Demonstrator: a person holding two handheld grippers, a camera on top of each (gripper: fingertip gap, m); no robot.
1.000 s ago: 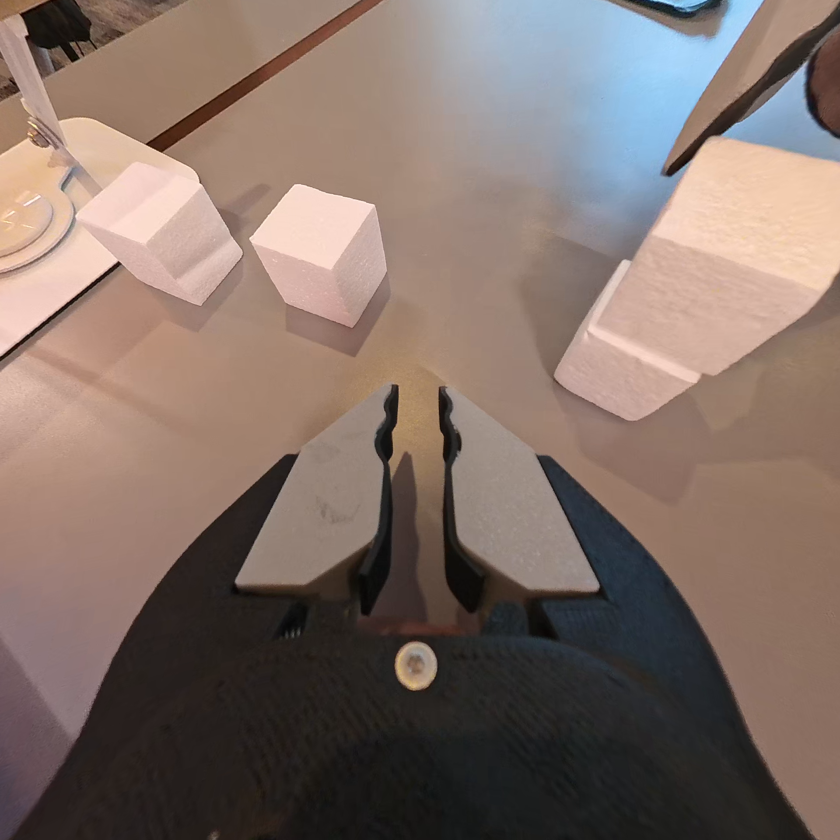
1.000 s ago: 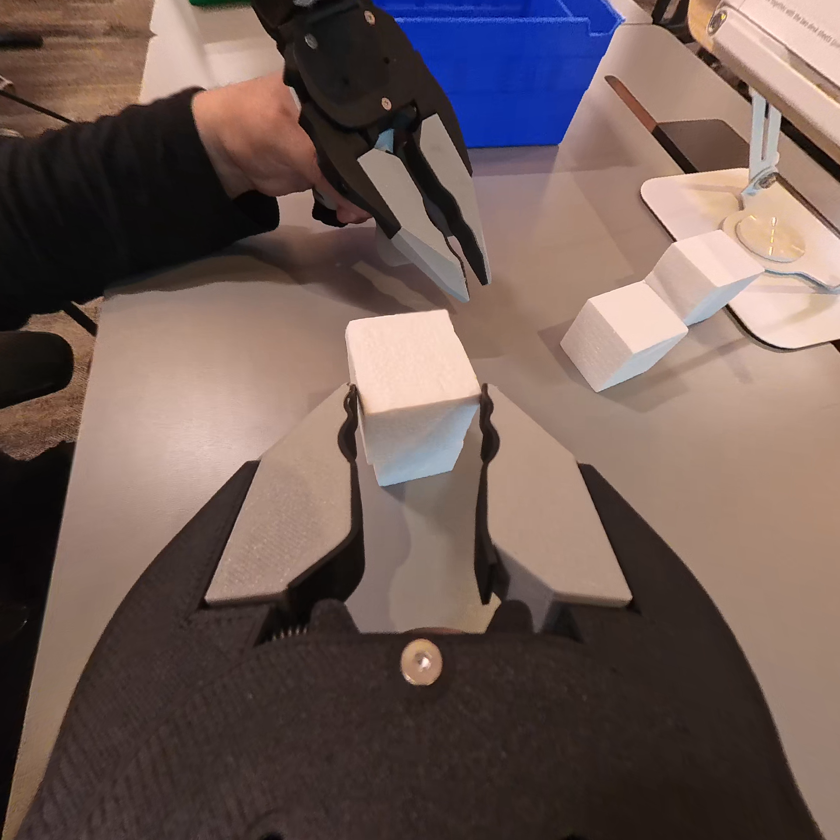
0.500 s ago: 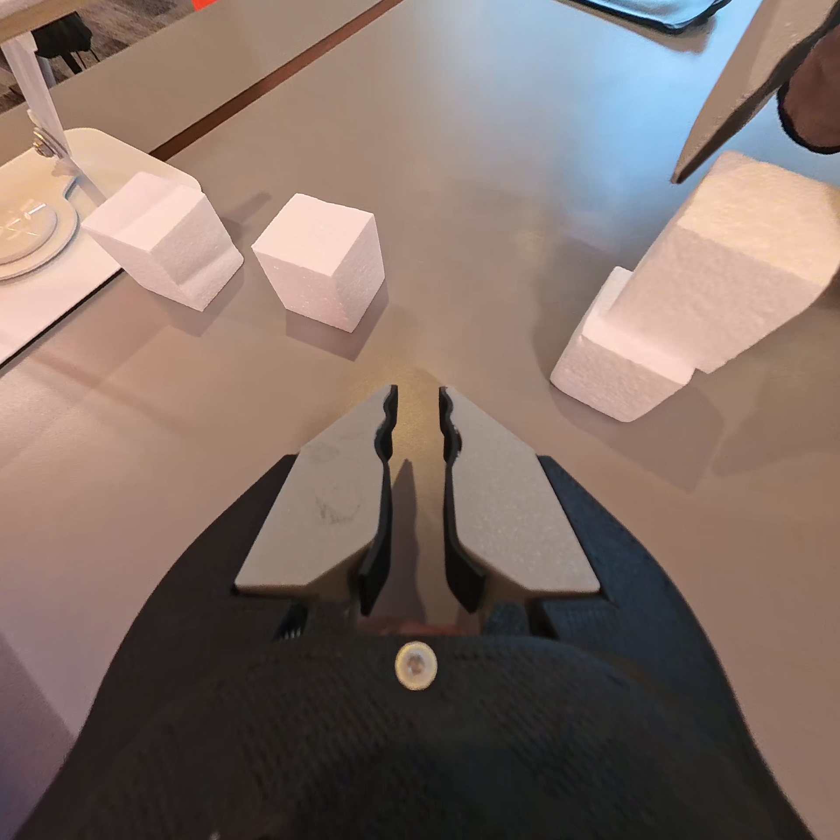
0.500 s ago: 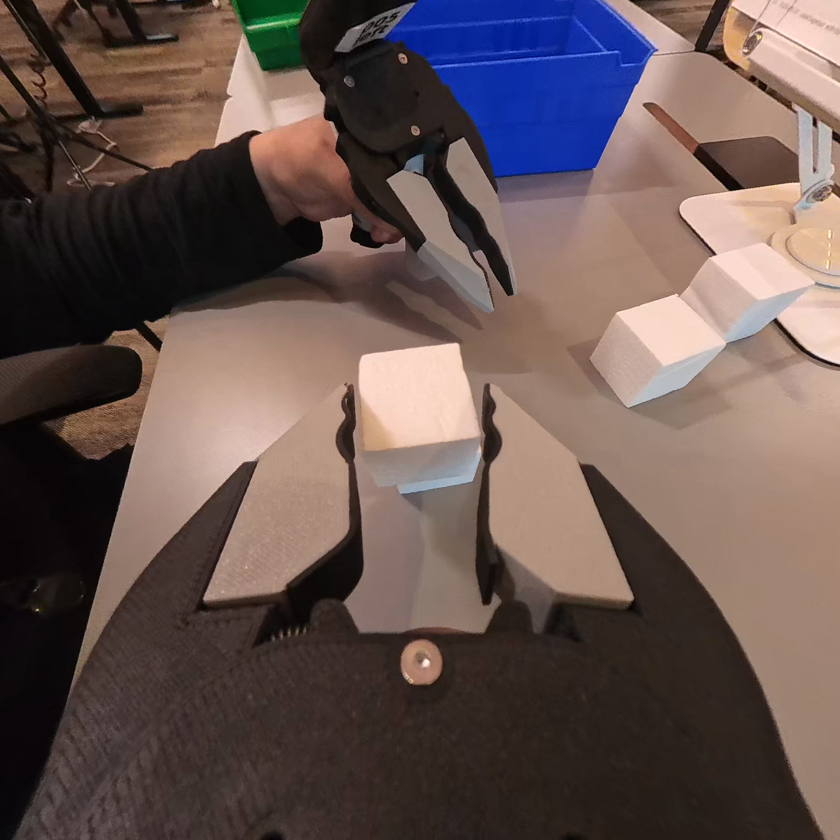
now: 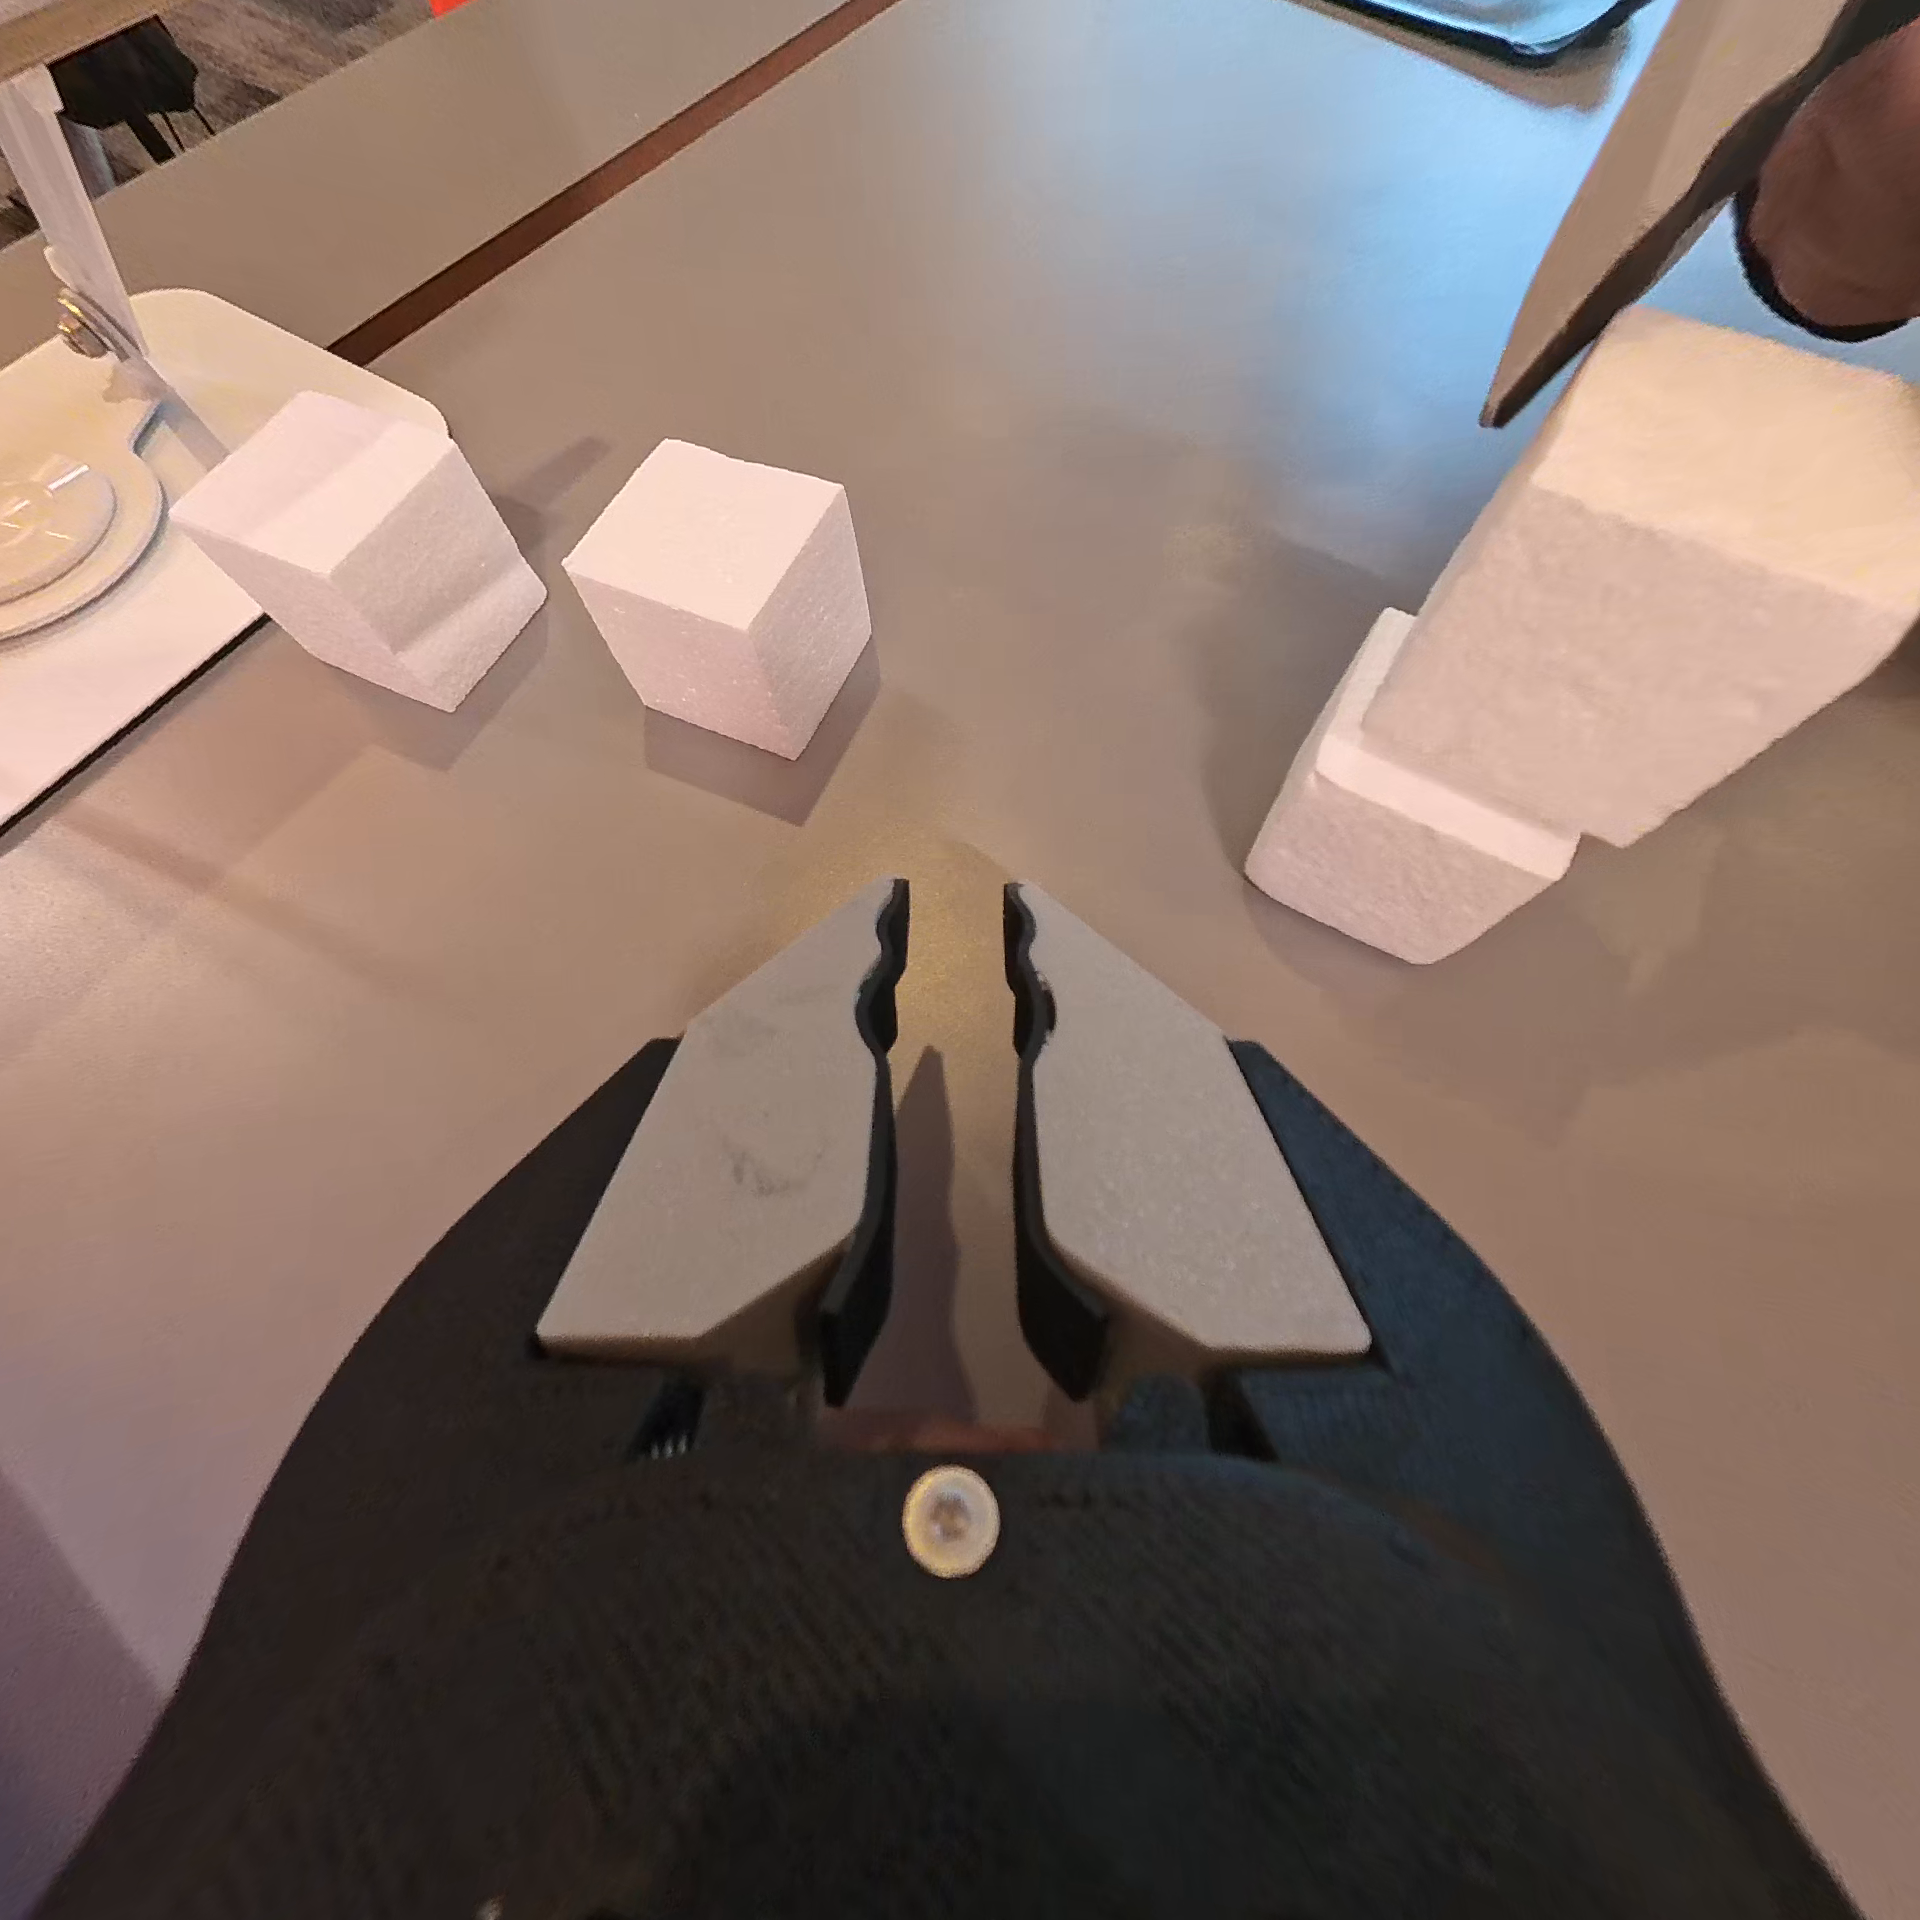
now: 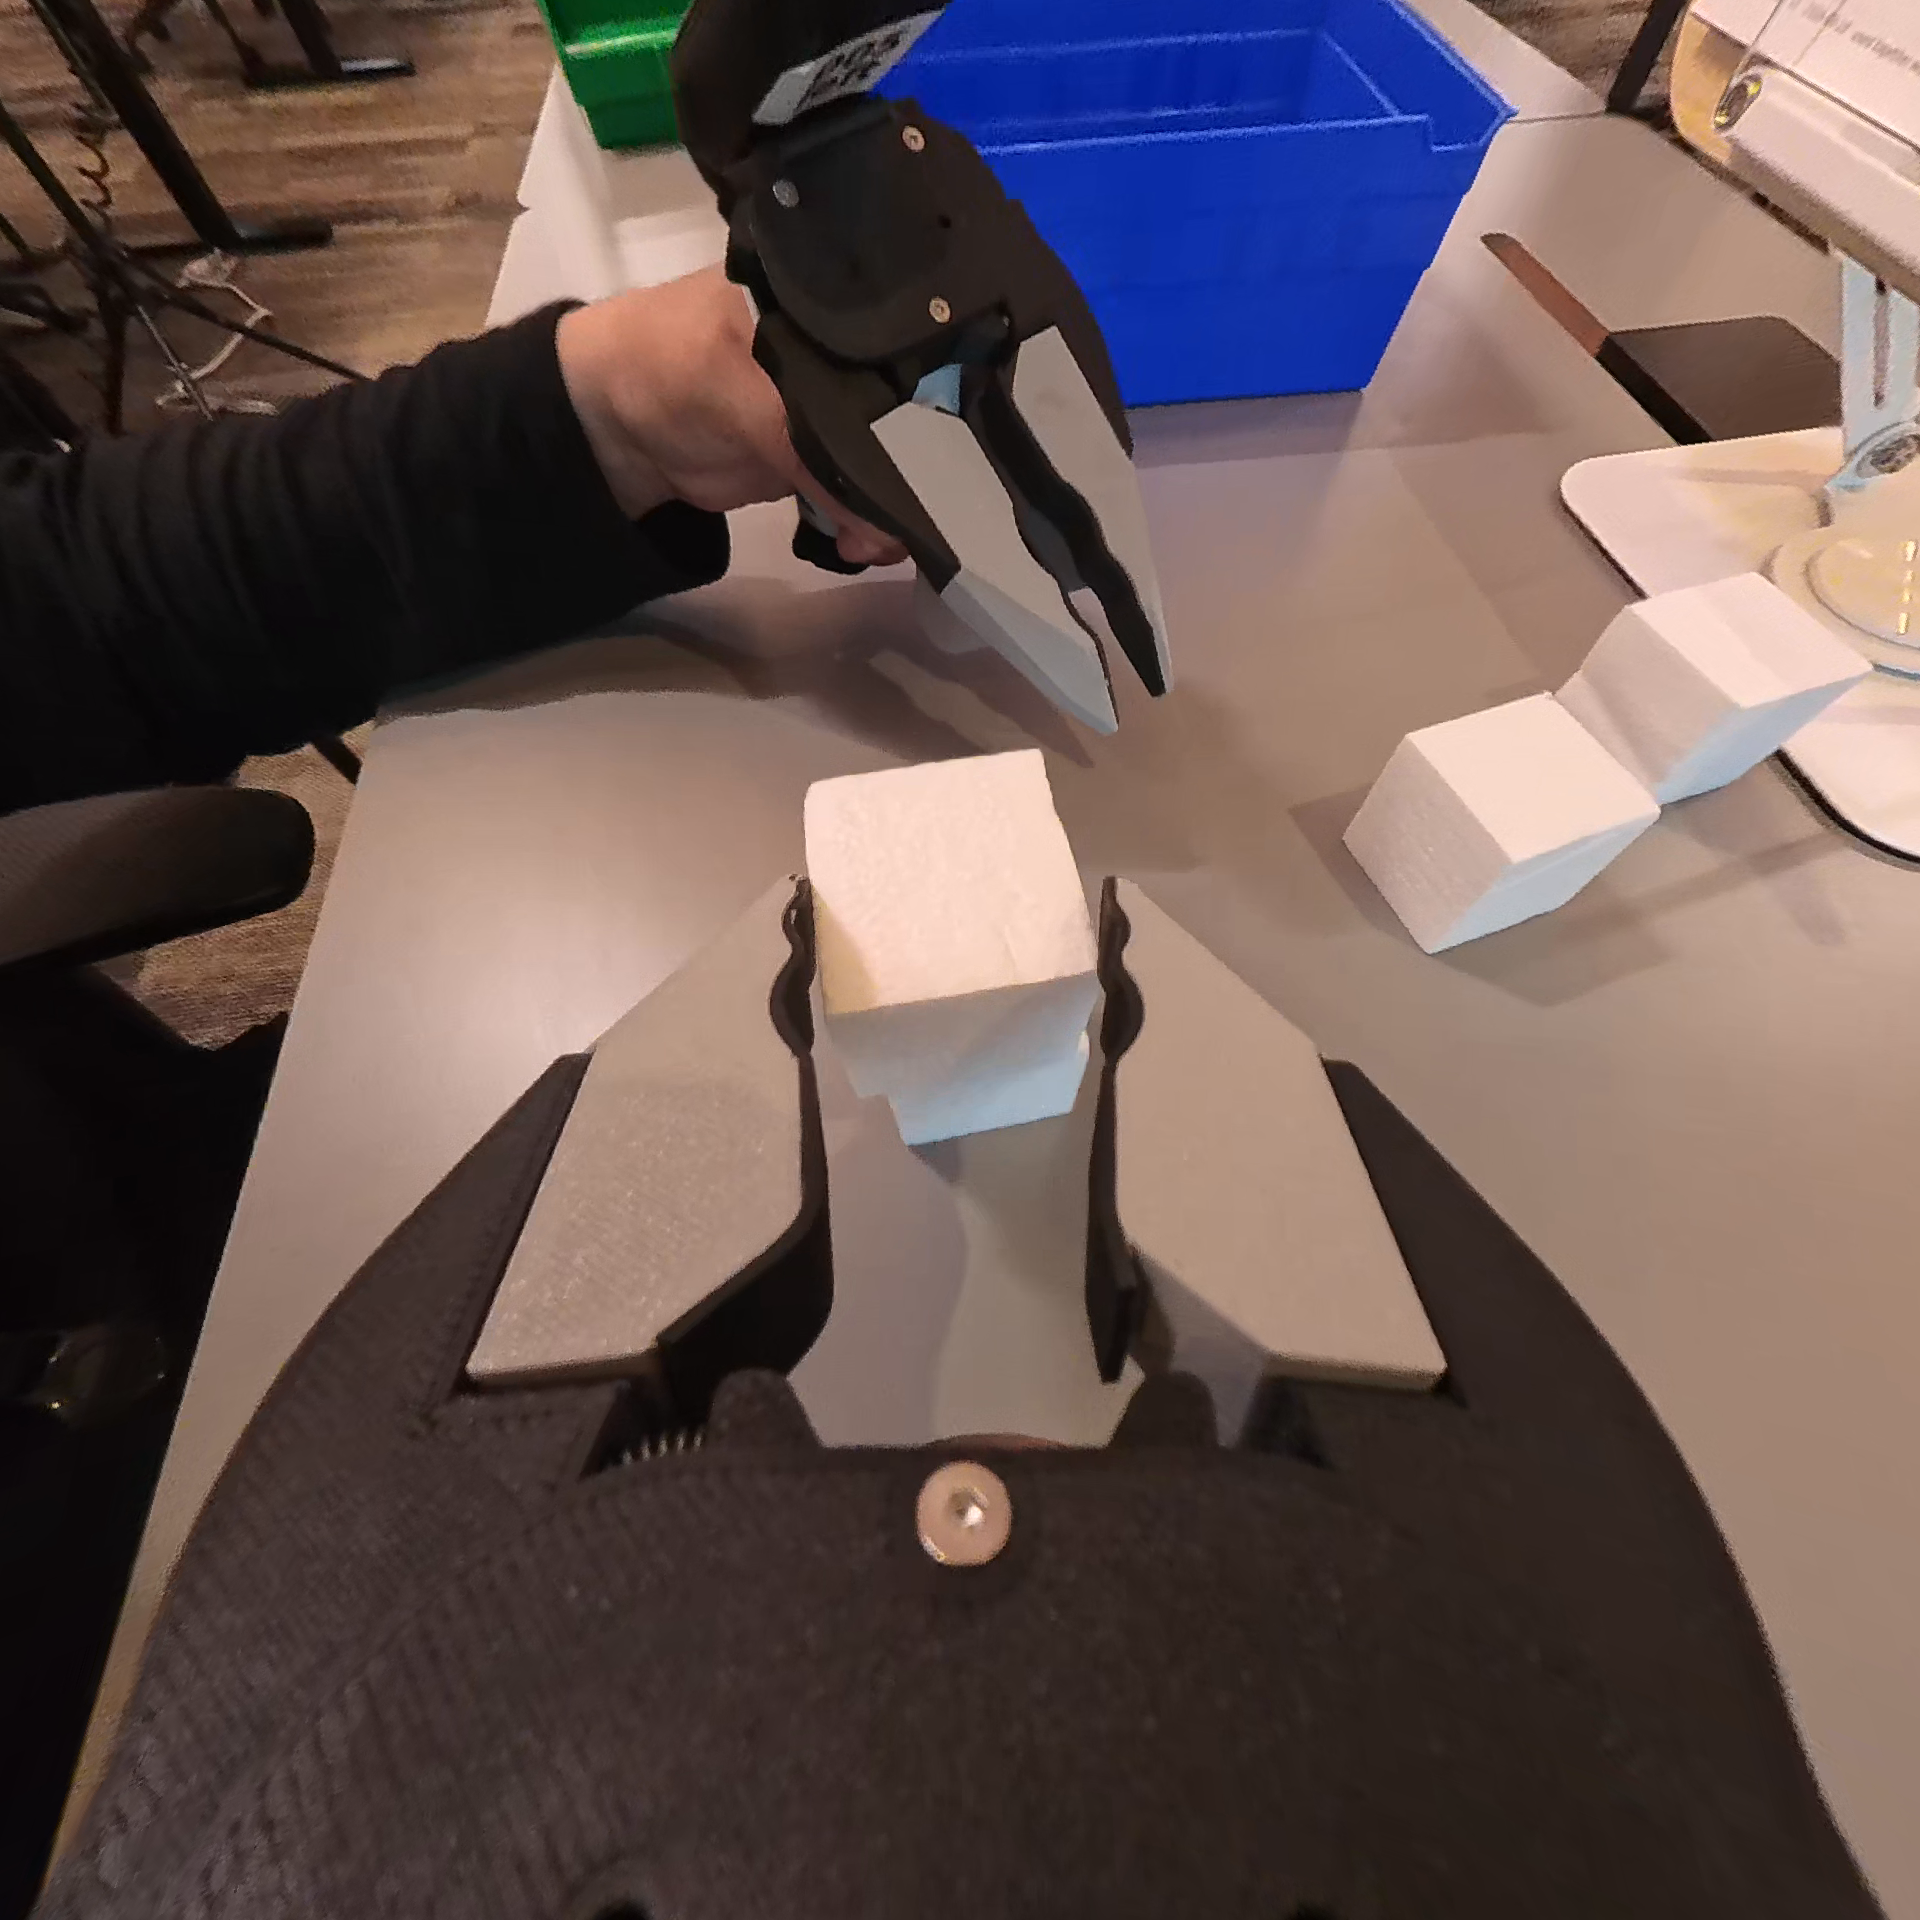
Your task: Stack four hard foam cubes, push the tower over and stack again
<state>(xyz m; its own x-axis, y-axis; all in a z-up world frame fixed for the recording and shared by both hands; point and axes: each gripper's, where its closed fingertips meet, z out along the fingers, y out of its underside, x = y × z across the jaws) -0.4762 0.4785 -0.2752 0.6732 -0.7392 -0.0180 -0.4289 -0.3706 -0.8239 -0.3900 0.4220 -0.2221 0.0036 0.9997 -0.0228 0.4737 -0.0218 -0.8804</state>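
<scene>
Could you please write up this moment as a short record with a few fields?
Stack: top cube on bottom cube, slightly offset
Right claw: shut on top cube
Left claw: narrowly open, empty, above table
Loose: two cubes; near cube, far cube on white base
Behind: blue bin

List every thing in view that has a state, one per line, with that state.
Left gripper: jaws slightly apart, empty, above the table.
Right gripper: shut on top cube.
Top cube: set on the bottom cube, offset.
Bottom cube: on the table.
Loose cube: unstacked.
Far cube: unstacked, against the white base.
</scene>
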